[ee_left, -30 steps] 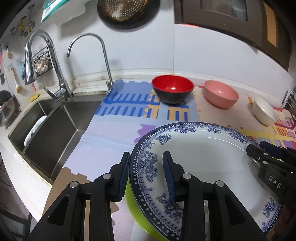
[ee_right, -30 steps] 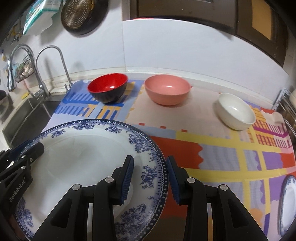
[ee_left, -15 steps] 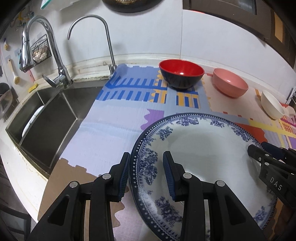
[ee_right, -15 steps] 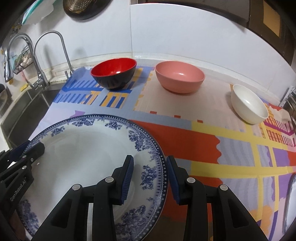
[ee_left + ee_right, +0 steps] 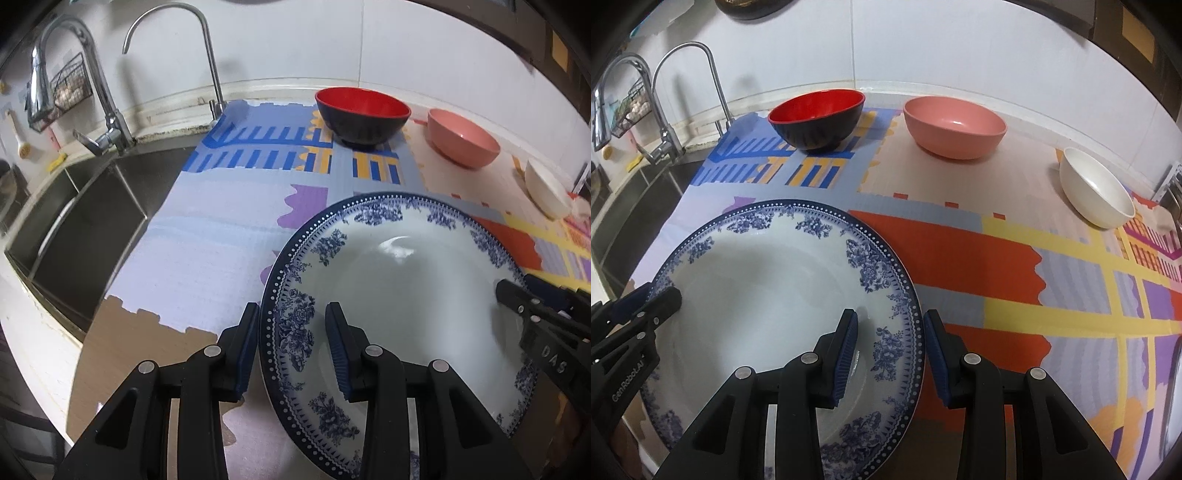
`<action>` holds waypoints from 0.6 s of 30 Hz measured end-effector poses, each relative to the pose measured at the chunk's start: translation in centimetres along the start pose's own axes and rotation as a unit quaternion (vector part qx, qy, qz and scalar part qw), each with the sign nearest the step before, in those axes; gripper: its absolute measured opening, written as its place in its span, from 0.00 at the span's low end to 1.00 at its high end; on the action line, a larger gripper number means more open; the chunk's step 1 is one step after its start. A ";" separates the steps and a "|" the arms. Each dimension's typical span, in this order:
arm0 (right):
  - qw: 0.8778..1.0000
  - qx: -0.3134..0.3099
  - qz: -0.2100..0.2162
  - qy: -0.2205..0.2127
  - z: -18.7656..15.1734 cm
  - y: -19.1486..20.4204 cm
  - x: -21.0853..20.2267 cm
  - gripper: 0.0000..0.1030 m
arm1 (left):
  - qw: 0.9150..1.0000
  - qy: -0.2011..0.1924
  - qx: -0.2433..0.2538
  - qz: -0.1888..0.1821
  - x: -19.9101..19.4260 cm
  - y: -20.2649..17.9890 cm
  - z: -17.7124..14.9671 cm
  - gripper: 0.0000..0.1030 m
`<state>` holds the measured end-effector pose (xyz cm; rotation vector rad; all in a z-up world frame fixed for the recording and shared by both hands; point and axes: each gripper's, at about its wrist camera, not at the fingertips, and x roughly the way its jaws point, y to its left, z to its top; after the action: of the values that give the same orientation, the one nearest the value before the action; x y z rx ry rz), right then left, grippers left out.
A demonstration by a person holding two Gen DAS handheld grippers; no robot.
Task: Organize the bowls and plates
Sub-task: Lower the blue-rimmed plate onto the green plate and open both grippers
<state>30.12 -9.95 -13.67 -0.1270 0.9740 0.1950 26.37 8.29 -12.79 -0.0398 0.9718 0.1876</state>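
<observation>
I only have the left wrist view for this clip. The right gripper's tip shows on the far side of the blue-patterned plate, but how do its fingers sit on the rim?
Observer: The right gripper straddles the rim of the blue-patterned plate, with one pad over the plate's inside and the other outside its edge.
Operator: My angle on the pink bowl is low. Is anything in it?
Observer: No. The pink bowl shows a bare interior with only a glint of light.
Operator: And the white one?
Observer: The white bowl is empty too.
</observation>
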 end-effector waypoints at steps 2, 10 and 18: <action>1.000 0.001 -0.001 0.001 0.0 0.0 0.1 0.37 | 1.000 -0.001 0.005 0.003 0.0 -0.2 0.0 0.35; 1.000 0.006 -0.002 -0.006 -0.1 0.0 0.1 0.40 | 1.000 0.005 0.003 -0.006 0.1 0.3 0.1 0.42; 0.999 0.020 -0.020 -0.025 -0.2 -0.6 -1.6 0.48 | 0.999 -0.023 0.019 -0.030 -1.9 -0.1 1.1 0.56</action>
<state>29.25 -10.70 -12.44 -0.1035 0.9238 0.1408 26.25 8.02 -10.64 -0.0301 0.9266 0.1148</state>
